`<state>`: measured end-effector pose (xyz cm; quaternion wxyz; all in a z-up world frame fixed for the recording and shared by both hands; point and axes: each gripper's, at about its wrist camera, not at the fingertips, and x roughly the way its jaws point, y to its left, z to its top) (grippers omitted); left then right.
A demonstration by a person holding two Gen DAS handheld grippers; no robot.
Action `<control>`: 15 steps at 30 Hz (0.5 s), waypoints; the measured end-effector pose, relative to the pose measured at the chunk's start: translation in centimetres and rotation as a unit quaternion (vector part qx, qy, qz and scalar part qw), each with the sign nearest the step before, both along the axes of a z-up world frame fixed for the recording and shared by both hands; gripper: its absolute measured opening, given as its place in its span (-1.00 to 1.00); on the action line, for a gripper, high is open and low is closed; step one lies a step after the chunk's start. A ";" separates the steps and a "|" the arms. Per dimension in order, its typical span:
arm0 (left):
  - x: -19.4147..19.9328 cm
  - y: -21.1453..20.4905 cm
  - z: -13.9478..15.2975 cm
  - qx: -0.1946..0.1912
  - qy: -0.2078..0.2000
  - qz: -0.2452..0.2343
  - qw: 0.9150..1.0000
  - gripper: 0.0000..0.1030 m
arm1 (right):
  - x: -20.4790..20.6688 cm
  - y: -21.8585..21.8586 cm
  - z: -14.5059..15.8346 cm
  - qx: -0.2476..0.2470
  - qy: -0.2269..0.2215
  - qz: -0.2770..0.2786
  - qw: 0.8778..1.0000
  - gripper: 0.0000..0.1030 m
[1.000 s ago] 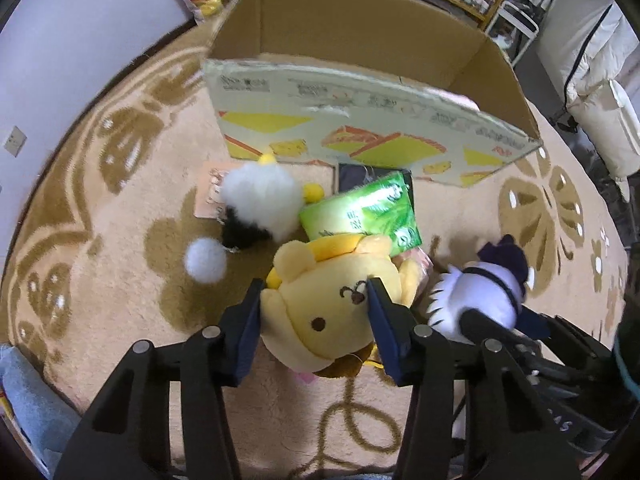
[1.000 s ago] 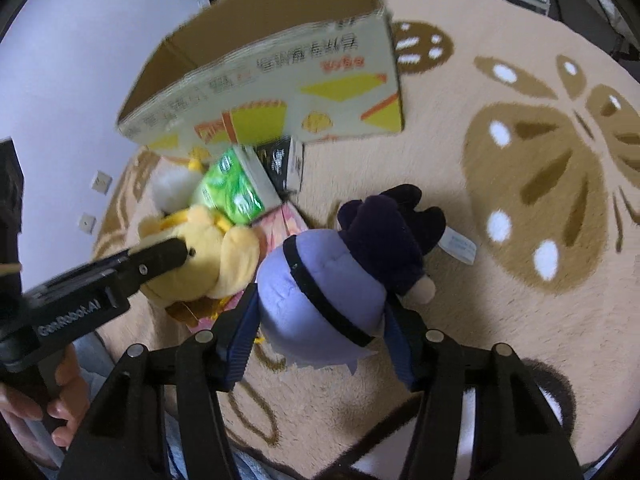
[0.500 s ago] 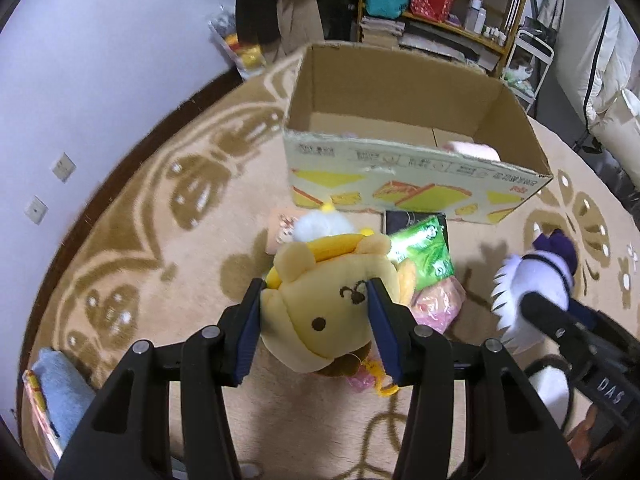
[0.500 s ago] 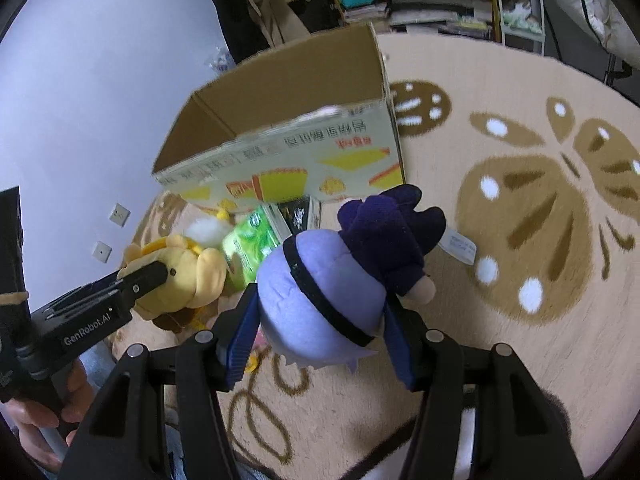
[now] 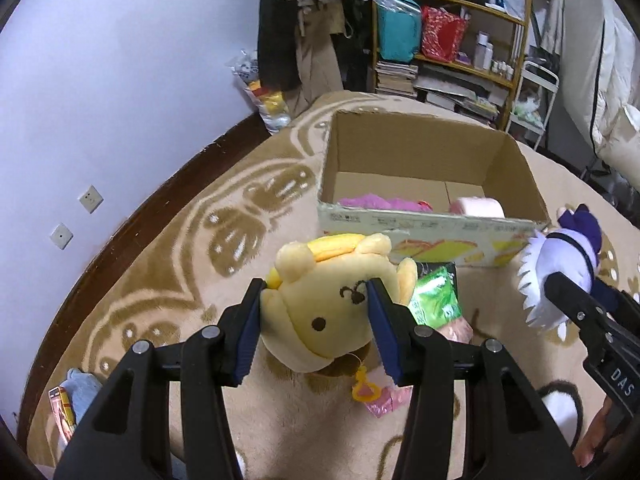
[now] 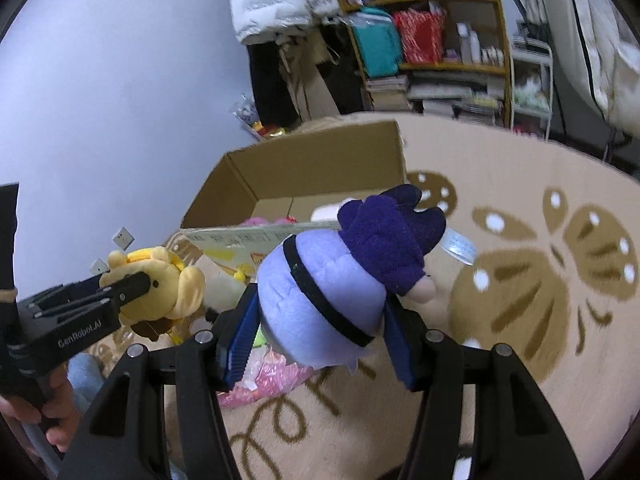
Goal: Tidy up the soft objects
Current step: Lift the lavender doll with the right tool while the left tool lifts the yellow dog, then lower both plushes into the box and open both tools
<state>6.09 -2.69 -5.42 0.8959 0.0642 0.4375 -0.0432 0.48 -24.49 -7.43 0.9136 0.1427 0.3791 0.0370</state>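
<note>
My left gripper (image 5: 316, 316) is shut on a yellow bear plush (image 5: 320, 304) and holds it above the rug; the plush also shows in the right wrist view (image 6: 160, 284). My right gripper (image 6: 320, 328) is shut on a lilac and purple plush (image 6: 340, 276), also raised; it shows at the right in the left wrist view (image 5: 560, 264). An open cardboard box (image 5: 424, 144) stands ahead on the rug, with a pink plush (image 5: 376, 202) and a pale pink soft thing (image 5: 476, 206) inside. The box also shows in the right wrist view (image 6: 312, 160).
A green packet (image 5: 436, 300) and a pink bag (image 6: 264, 380) lie on the beige patterned rug (image 5: 200, 260) below the plushes. A white fluffy toy (image 6: 222, 284) lies near the box. Shelves (image 5: 452, 40) and hanging coats (image 5: 300, 20) stand behind. A blue cloth (image 5: 80, 392) lies at lower left.
Both grippers have risen with their plushes, away from the rug. The box's inside has come into view, and the shelves behind it.
</note>
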 end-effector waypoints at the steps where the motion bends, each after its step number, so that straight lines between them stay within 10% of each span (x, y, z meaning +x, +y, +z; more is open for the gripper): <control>1: 0.1 0.1 0.1 -0.001 -0.001 0.003 1.000 -0.05 | 0.1 0.1 0.3 -0.009 -0.006 0.005 1.000 0.18; 15: 3.1 -0.8 2.4 -0.001 -0.066 -0.007 0.998 -0.05 | 2.2 -1.6 2.4 -0.013 -0.065 0.016 0.998 0.19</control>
